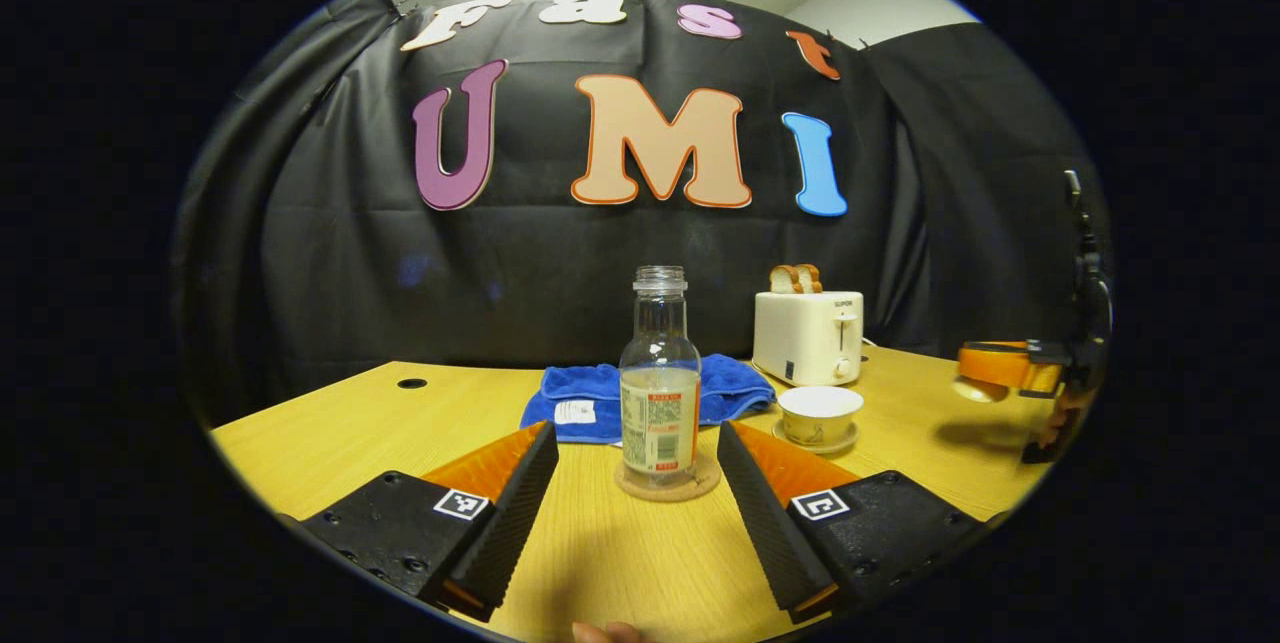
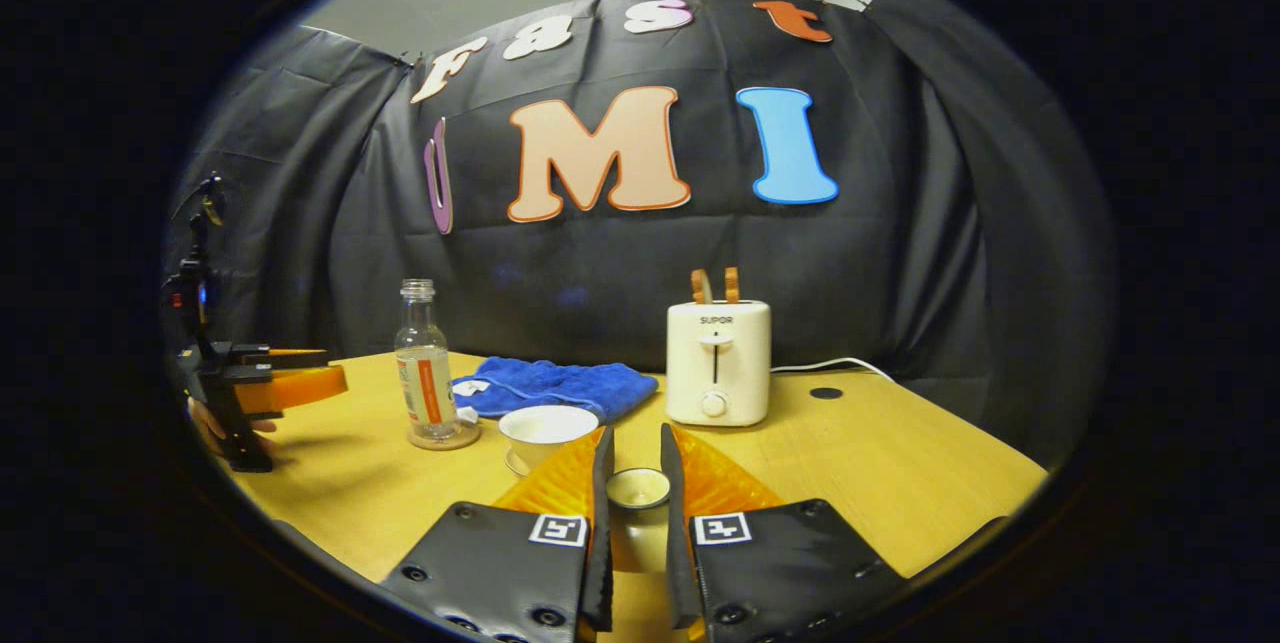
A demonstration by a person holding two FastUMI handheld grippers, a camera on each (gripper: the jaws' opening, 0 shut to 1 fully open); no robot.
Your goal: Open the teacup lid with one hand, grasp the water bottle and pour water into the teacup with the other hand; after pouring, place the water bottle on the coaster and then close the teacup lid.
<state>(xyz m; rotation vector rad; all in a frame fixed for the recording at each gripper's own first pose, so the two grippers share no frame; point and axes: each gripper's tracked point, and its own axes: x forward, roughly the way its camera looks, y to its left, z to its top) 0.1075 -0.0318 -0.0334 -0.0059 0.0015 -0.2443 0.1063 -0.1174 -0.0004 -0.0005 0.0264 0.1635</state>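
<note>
Right gripper [image 2: 637,478] jaws pinch lid [image 2: 638,489]; left gripper [image 1: 638,463] jaws gape.

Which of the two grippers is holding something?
The right gripper, pinching the small teacup lid between its fingers. The left gripper is open, either side of the bottle.

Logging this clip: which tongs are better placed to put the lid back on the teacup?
Right. The right tongs grip the lid near the open teacup; the left tongs are open, facing the bottle on its coaster.
</note>
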